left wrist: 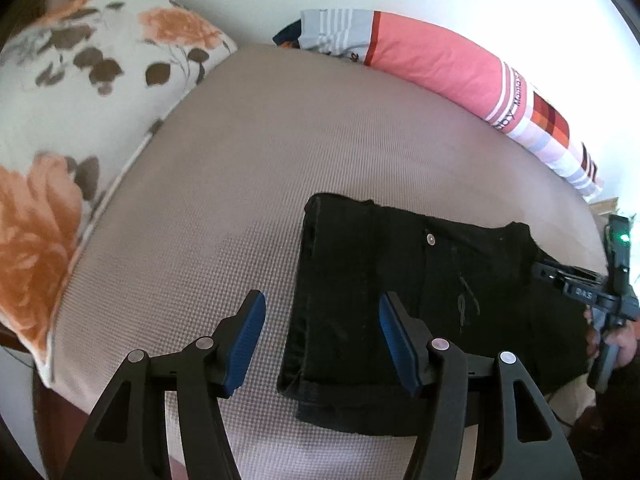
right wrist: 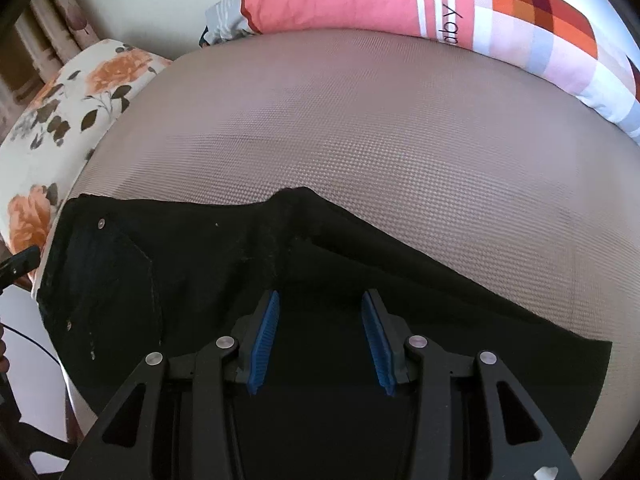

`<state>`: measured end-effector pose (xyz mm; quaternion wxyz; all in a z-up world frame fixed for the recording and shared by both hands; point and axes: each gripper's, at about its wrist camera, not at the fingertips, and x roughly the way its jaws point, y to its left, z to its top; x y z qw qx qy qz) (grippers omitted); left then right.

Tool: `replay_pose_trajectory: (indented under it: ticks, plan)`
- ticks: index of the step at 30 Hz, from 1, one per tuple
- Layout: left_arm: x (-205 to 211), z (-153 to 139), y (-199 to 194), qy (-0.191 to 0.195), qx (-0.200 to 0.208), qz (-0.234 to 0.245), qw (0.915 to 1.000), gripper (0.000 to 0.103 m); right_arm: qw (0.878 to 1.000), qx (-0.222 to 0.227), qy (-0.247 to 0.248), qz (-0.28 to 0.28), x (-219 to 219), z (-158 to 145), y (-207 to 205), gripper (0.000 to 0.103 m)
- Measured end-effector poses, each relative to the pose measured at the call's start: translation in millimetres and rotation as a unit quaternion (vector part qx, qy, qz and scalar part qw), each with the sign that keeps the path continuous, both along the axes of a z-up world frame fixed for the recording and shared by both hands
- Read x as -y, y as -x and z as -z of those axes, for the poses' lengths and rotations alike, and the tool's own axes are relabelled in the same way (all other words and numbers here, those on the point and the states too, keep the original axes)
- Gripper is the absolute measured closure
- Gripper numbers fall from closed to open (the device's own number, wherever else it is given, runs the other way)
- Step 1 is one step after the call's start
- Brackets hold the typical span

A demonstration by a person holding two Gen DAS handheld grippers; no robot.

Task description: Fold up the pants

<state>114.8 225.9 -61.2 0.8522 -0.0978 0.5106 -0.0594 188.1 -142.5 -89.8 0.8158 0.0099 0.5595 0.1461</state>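
Black pants (left wrist: 420,312): lying flat on a taupe textured mattress (left wrist: 248,184), toward its near edge; waistband end with a metal button (left wrist: 431,238) visible in the left wrist view; the fabric looks doubled over, with a thick folded edge on the left side of that view.

Left gripper (left wrist: 322,340): jaws spread wide, holding nothing; blue ribbed pads (left wrist: 247,344); positioned above the folded left edge of the pants, one finger over bare mattress, the other over dark cloth; contact with the cloth cannot be told.

Right gripper (right wrist: 318,336): jaws apart, nothing between them; hovering over the middle of the pants (right wrist: 280,280); also seen at the right rim of the left wrist view, held in a hand (left wrist: 622,344).

Floral pillow (left wrist: 80,80): white with orange blooms, at the mattress's left end.

Pink bolster (left wrist: 432,60): striped and checked, printed lettering, along the far edge against a pale wall (left wrist: 248,0).
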Motion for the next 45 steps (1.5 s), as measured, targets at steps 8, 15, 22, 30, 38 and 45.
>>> replay_pose_trajectory:
  ticks: [8, 15, 22, 30, 38, 45]
  plan:
    - [-17, 26, -10, 0.074, -0.028, 0.009, 0.9968, 0.043, 1.000, -0.001, 0.011, -0.001, -8, -2, -18, 0.061]
    - [-27, 47, -28, 0.129, -0.058, 0.051, 0.9886, 0.043, 1.000, -0.004, -0.025, 0.018, 3, -21, -20, 0.057]
    - [-40, 67, -51, 0.234, -0.101, 0.102, 0.9615, 0.043, 0.998, 0.006, -0.031, 0.055, 18, -54, 4, 0.053]
    - [-49, 91, -85, 0.365, -0.148, 0.144, 0.9078, 0.043, 0.995, 0.006, -0.030, 0.095, 26, -71, 23, 0.053]
    - [-9, 88, -98, 0.350, -0.157, 0.193, 0.9033, 0.044, 0.993, 0.008, -0.060, 0.104, 7, -71, 19, 0.053]
    - [-4, 84, -88, 0.310, -0.132, 0.125, 0.9334, 0.065, 0.994, 0.010, -0.066, 0.086, -3, -69, 30, 0.053]
